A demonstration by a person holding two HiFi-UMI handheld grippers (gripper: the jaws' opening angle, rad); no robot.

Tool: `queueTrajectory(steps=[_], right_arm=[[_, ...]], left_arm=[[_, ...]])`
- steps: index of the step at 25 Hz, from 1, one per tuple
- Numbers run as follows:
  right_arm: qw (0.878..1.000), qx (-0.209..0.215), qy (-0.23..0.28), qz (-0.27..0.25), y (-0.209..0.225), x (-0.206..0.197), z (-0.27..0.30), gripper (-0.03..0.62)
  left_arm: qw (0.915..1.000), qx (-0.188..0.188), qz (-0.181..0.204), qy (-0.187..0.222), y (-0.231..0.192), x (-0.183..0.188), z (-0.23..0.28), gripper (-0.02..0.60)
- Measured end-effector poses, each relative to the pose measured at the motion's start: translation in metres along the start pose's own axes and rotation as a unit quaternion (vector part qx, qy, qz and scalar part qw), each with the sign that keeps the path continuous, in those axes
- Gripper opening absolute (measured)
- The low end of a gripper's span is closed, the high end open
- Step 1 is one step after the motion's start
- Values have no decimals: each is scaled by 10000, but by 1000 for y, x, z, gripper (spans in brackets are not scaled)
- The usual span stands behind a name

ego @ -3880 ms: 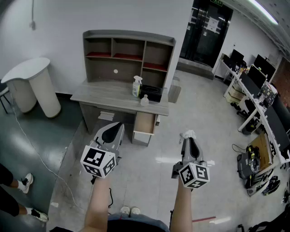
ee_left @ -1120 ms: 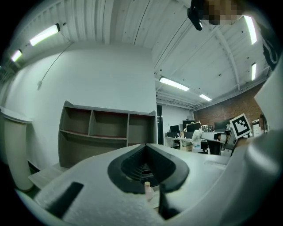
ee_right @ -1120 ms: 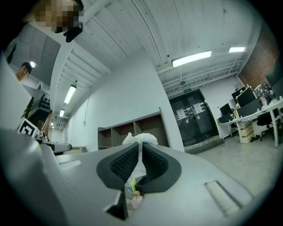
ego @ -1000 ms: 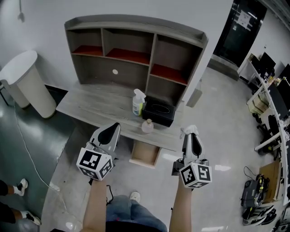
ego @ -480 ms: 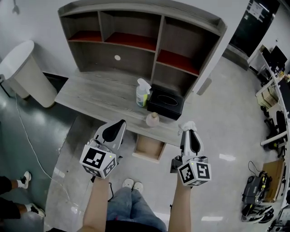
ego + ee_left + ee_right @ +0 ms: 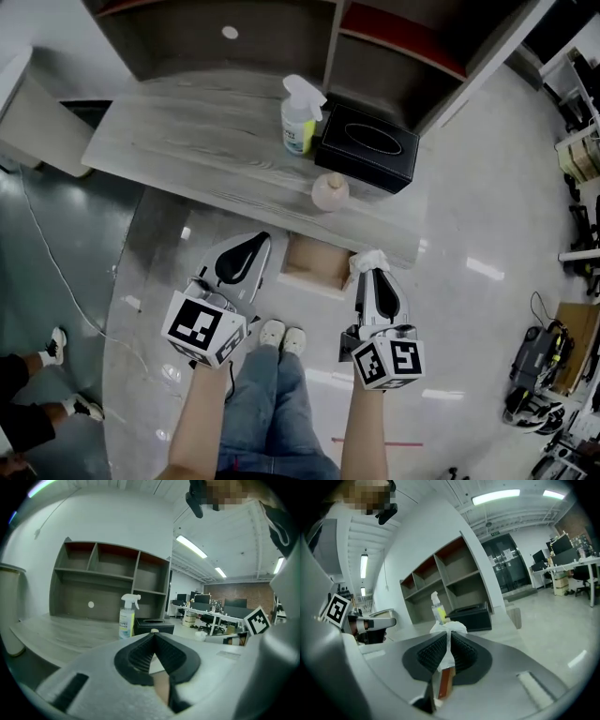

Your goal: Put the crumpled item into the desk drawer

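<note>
A crumpled white tissue (image 6: 367,259) sticks out of my right gripper (image 6: 373,274), which is shut on it; in the right gripper view the tissue (image 6: 449,628) bunches above the closed pads. It hangs just right of the open desk drawer (image 6: 314,266), whose pale wooden inside shows below the grey desk's (image 6: 187,141) front edge. My left gripper (image 6: 257,242) hangs left of the drawer, jaws shut with nothing in them (image 6: 153,635).
On the desk stand a spray bottle (image 6: 302,114), a black tissue box (image 6: 367,145) and a small round bottle (image 6: 329,191). A shelf unit (image 6: 394,42) rises behind. A cable (image 6: 56,309) and someone's shoes (image 6: 58,343) are at the left.
The view has closed in on the desk. Both grippers now hang at its front edge beside the open drawer. The right gripper still holds the tissue.
</note>
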State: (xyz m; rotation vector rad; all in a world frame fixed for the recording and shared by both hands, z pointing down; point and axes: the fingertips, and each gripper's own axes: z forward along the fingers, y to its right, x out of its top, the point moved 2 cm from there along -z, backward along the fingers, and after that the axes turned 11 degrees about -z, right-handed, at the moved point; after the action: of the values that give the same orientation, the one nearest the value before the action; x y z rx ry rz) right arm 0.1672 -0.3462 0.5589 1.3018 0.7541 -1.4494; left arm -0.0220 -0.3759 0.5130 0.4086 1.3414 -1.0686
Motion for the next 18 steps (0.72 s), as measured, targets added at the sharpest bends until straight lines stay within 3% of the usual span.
queueTrajectory(steps=[10, 12, 14, 18], right_arm=[[9917, 155, -1275, -66, -8, -163, 52, 52], [9877, 245, -1541, -85, -9, -182, 61, 77], [9841, 330, -1745, -44, -11, -194, 66, 149], [9822, 334, -1846, 25, -10, -194, 68, 196]], left_arm=[[9985, -29, -381, -398, -37, -105, 27, 3], [9980, -18, -449, -435, -41, -116, 27, 3], [9977, -13, -494, -471, -44, -122, 27, 3], [9975, -9, -513, -483, -47, -120, 27, 3]])
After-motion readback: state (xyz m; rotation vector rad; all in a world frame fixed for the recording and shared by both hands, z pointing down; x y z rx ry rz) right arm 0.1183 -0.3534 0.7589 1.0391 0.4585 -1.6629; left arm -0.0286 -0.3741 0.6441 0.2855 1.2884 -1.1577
